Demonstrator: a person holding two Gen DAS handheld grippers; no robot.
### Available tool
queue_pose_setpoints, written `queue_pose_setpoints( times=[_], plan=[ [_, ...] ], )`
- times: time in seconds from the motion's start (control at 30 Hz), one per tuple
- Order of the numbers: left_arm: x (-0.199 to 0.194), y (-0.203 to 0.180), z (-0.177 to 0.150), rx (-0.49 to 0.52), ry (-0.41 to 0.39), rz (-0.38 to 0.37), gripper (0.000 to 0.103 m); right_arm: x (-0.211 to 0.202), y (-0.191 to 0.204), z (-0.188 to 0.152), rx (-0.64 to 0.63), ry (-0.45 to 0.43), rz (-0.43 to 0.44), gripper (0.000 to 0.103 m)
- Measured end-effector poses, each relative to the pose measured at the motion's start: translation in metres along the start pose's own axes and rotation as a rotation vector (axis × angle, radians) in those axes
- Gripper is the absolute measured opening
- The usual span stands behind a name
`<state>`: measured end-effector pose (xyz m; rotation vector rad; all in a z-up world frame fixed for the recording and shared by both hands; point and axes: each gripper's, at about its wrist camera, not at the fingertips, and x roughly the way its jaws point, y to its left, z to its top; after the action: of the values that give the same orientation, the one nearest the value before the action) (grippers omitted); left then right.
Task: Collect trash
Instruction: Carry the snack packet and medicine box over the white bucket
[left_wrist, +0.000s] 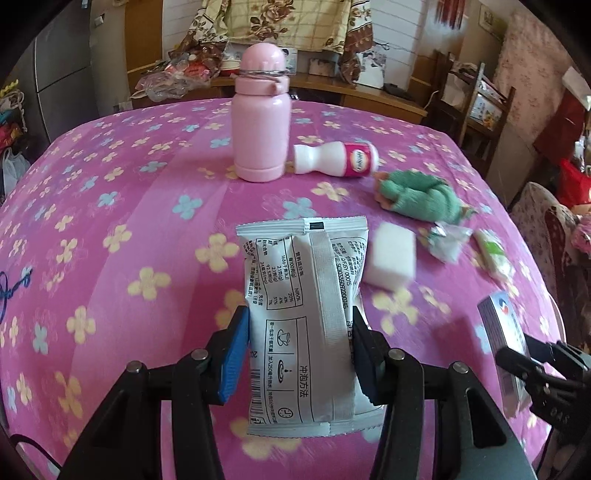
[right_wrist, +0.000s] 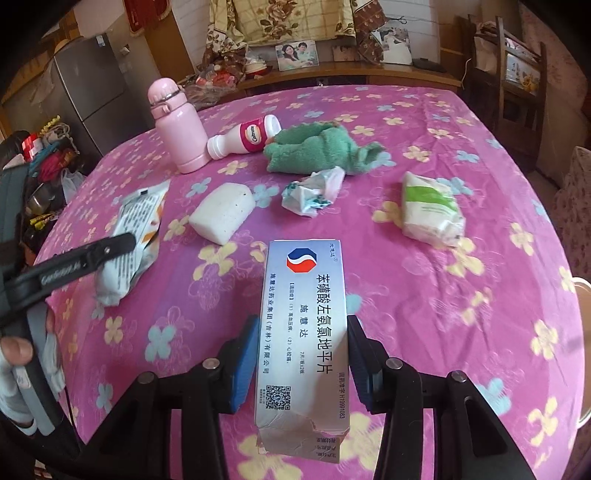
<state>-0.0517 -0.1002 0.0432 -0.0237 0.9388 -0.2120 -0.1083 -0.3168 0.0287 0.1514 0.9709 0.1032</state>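
Observation:
My left gripper (left_wrist: 299, 332) is shut on a white snack packet (left_wrist: 306, 295) and holds it above the pink flowered tablecloth (left_wrist: 129, 206). My right gripper (right_wrist: 301, 341) is shut on a silver medicine box (right_wrist: 304, 332) with a torn near end. In the right wrist view the packet (right_wrist: 125, 236) and the left gripper's finger show at the left. Still on the table lie a crumpled wrapper (right_wrist: 314, 192), a tissue pack (right_wrist: 432, 210), a small white and pink bottle (right_wrist: 243, 136) on its side and a white sponge block (right_wrist: 223, 212).
A pink flask (right_wrist: 177, 129) stands upright at the back left. A green cloth (right_wrist: 321, 147) lies bunched behind the wrapper. Wooden chairs (right_wrist: 517, 74) stand beyond the table's right side, a fridge (right_wrist: 88, 85) at the left.

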Motion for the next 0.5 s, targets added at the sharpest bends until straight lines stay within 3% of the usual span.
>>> queue_pose_setpoints(
  times=[0.5],
  plan=[
    [-0.015, -0.079, -0.023, 0.126, 0.004, -0.078, 0.053, -0.04, -0.036, -0.017, 0.047, -0.042, -0.042, 0.048]
  ],
)
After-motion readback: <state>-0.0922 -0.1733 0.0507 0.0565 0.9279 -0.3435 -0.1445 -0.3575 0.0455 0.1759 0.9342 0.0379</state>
